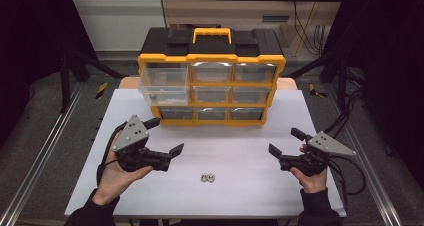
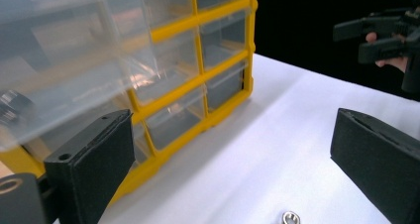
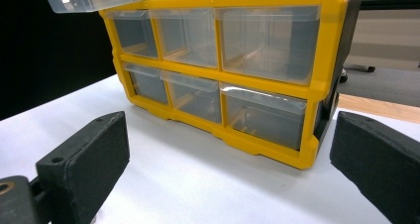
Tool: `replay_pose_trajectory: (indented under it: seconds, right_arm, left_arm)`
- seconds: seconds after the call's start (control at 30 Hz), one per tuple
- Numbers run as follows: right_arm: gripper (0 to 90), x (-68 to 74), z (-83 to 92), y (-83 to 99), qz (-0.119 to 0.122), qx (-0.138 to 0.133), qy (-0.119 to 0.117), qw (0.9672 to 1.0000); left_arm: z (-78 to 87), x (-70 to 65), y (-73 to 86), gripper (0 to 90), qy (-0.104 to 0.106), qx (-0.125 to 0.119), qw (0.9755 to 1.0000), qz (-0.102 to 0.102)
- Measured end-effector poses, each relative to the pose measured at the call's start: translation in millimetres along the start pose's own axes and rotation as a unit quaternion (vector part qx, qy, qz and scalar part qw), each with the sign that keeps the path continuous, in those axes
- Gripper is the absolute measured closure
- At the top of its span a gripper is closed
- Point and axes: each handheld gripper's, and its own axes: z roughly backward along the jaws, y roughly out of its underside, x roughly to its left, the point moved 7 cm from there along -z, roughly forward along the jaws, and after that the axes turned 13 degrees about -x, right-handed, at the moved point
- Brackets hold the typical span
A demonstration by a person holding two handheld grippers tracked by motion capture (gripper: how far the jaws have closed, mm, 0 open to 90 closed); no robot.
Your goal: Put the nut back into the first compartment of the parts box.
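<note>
A yellow and black organizer (image 1: pixel 212 76) with clear drawers stands at the back of the white table (image 1: pixel 260 186). Its top left drawer (image 1: pixel 163 85) is pulled out, and a small dark item lies inside. Two small metal nuts (image 1: pixel 207 177) lie side by side near the front middle. My left gripper (image 1: pixel 167 134) is open and holds nothing, just left of the nuts and below the pulled-out drawer (image 2: pixel 64 70). One nut (image 2: pixel 291 218) shows low between its jaws. My right gripper (image 1: pixel 283 140) is open with nothing in it at the right, facing the organizer (image 3: pixel 223 60).
Metal rails run along the floor on both sides of the table. Cables trail from the right gripper past the table's right edge (image 1: pixel 330 151). The other gripper (image 2: pixel 381 35) shows far off in the left gripper view. Bare tabletop lies between the nuts and the organizer.
</note>
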Motion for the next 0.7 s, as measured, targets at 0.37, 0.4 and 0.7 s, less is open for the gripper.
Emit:
replay_pose_trajectory:
  seconds: [0.37, 0.4, 0.7]
  right_arm:
    - [2.3, -0.3, 0.2, 0.0, 0.001, 0.000, 0.001, 1.0000]
    - [2.3, -0.4, 0.3, 0.0, 0.002, 0.000, 0.002, 1.0000]
    - [2.3, -1.0, 0.8, -0.2, 0.003, -0.001, 0.001, 1.0000]
  left_arm:
    - [-20.3, -12.0, 43.6, 3.3, 0.017, 0.042, 0.9988, 0.021]
    - [-22.0, -12.7, 47.2, 3.5, 0.017, 0.048, 0.9985, 0.022]
    - [-32.6, -19.5, 67.2, 3.9, 0.022, 0.080, 0.9964, 0.017]
